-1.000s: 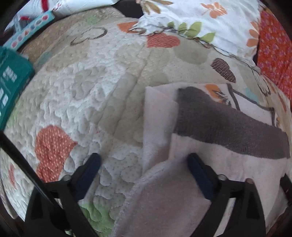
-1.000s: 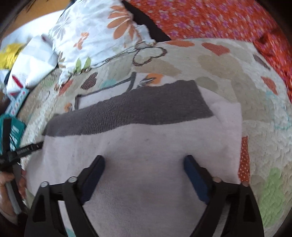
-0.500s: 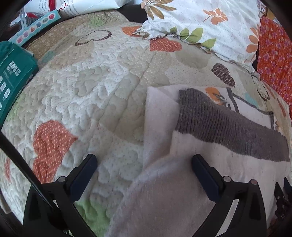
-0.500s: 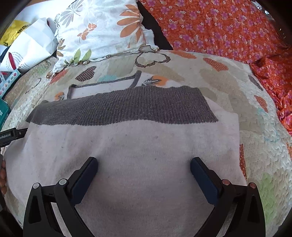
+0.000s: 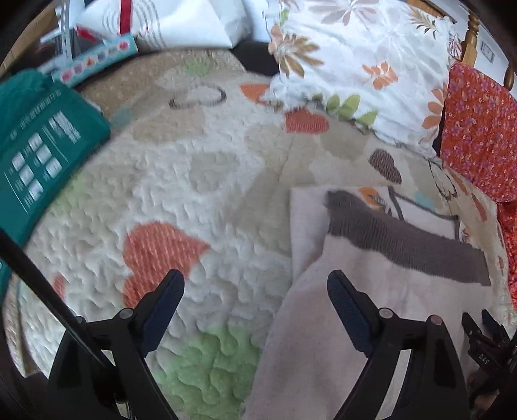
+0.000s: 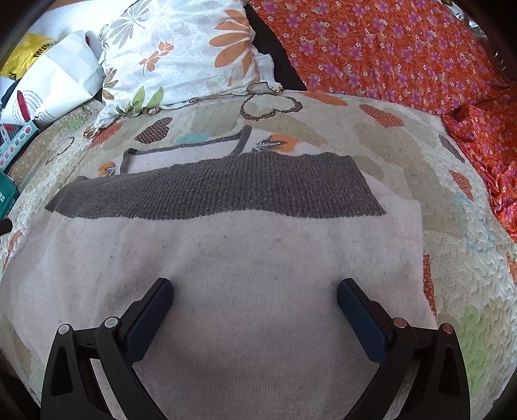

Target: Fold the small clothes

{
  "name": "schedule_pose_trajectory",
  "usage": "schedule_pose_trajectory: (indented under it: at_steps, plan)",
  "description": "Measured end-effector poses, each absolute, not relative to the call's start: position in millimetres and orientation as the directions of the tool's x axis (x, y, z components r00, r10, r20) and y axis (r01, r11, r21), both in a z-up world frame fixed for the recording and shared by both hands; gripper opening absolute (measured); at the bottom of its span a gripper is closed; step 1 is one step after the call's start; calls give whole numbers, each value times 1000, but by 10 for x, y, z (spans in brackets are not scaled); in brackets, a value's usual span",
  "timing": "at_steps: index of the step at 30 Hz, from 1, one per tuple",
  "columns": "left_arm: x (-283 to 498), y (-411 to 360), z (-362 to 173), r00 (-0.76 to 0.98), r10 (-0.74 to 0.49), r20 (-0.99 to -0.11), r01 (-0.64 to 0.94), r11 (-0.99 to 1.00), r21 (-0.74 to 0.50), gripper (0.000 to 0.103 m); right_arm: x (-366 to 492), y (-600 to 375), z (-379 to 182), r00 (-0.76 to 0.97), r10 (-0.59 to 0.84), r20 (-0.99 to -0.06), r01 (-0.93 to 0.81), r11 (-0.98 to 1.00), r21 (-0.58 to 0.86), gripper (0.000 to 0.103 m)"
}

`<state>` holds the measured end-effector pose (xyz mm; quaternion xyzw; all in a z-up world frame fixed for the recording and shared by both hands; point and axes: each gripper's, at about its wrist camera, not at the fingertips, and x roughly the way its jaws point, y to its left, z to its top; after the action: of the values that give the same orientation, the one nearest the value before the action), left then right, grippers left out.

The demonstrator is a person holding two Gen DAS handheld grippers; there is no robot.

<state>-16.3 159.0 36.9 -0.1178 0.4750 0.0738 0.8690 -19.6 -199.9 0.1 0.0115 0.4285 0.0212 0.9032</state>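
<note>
A small pale pink knitted garment with a dark grey ribbed band lies folded on the quilted bed cover. In the left wrist view the garment lies at the lower right, its grey band across it. My right gripper is open and empty above the garment's pink part. My left gripper is open and empty over the garment's left edge and the quilt. Part of the right gripper shows at the lower right of the left wrist view.
A floral pillow lies at the bed's far side, an orange flowered cloth to its right. A teal box lies at the left, with a white bag and a patterned strip box behind it.
Both grippers have drawn back and risen from the garment, so more of the bed shows. The left gripper has shifted left off the garment's edge. The garment lies still.
</note>
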Motion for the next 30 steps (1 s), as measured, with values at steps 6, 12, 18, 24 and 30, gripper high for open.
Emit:
schedule_pose_trajectory:
  at_steps: [6,12,18,24,30]
  plan:
    - [-187,1576,97,449,-13,-893,-249,958,-139,90,-228,-1971,6,640,16,-768,-5,1000,16,103]
    - [-199,1491,61,451,45,-891,-234,970,-70,90,-229,-1980,-1,636,23,-771,-7,1000,23,103]
    - [-209,1462,50,456,79,-887,-228,973,-30,90,-248,-1976,-6,644,23,-765,-6,1000,25,103]
    - [-195,1420,33,460,108,-881,-221,975,4,90,-248,-1969,-4,648,21,-762,-5,1000,24,103]
    - [-195,1411,22,463,118,-879,-227,974,11,92,-248,-1977,-6,648,22,-761,-7,1000,23,103]
